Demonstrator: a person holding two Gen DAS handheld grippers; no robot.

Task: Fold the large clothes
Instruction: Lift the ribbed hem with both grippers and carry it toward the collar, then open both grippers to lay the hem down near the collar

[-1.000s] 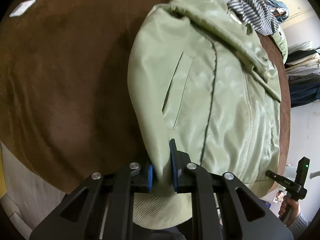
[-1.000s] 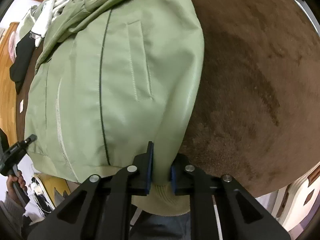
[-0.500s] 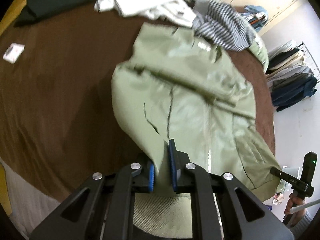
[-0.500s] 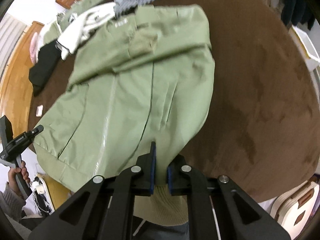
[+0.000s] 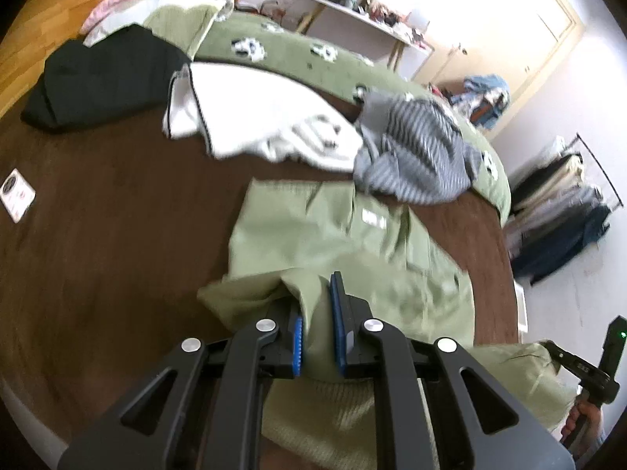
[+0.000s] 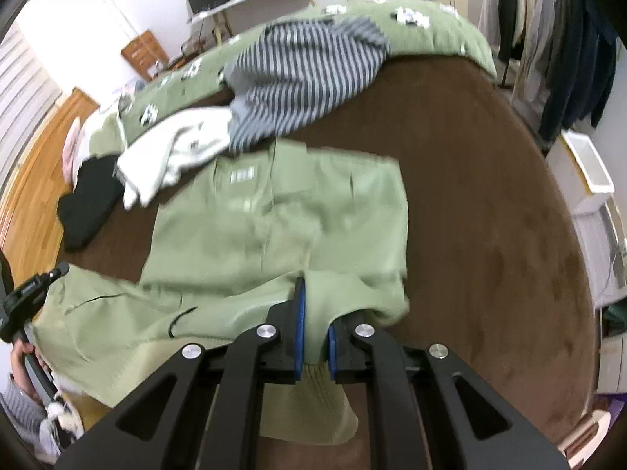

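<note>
Both grippers pinch the hem of the pale green satin jacket (image 5: 313, 235): left gripper (image 5: 317, 337), right gripper (image 6: 313, 337). Hem raised above the brown bed (image 6: 490, 196); collar rests mid-bed, readying a lengthwise fold.

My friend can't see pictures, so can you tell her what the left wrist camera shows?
The left gripper is shut on the hem of a light green jacket, lifting it off a brown bed cover. Behind lie a striped shirt, a white garment and a black one.
</note>
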